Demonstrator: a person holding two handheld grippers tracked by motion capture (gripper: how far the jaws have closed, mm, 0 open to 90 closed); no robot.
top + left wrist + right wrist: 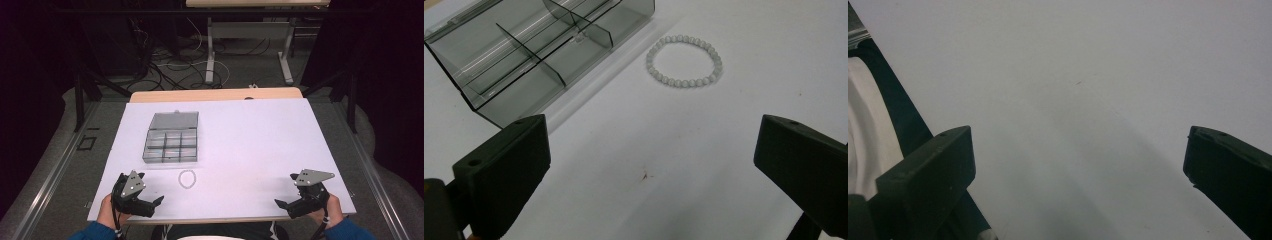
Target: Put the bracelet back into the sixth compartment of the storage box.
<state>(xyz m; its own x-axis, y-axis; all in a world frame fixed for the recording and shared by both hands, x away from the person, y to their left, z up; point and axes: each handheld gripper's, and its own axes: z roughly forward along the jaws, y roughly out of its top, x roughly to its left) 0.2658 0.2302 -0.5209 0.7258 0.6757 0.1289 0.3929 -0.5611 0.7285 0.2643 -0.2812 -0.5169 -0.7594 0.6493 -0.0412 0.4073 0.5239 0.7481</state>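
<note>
Lying flat: the bead bracelet point(684, 61) rests as an open ring on the white tabletop point(260, 145), ahead of the left gripper's jaws and a little toward its right jaw, just beside the front wall of the organiser box point(171, 145) but apart from it.
Bracelet handling: judged light and limp; small round beads on what is probably an elastic cord, so it should sag and swing once lifted, and the smooth beads may roll or slip between flat jaws.
Where to take hold: across one side of the ring, pinching a short run of beads down against the tabletop; the near arc looks easiest to reach, and a narrow, low approach is likely needed since the beads sit so low.
Box: clear smoky plastic with dividers, its lid point(174, 120) lying open on the far side; it looks rigid, light and easy to nudge. The compartments seem empty, though the reflections make that uncertain.
Left gripper point(159, 200): jaws spread wide with nothing between them, hovering low at the near edge, bracelet and box both in front.
Right gripper point(279, 203): jaws likewise wide apart and empty, over bare tabletop well away from the bracelet, aimed inward across it.
Risk: a hard squeeze may flick beads sideways.
</note>
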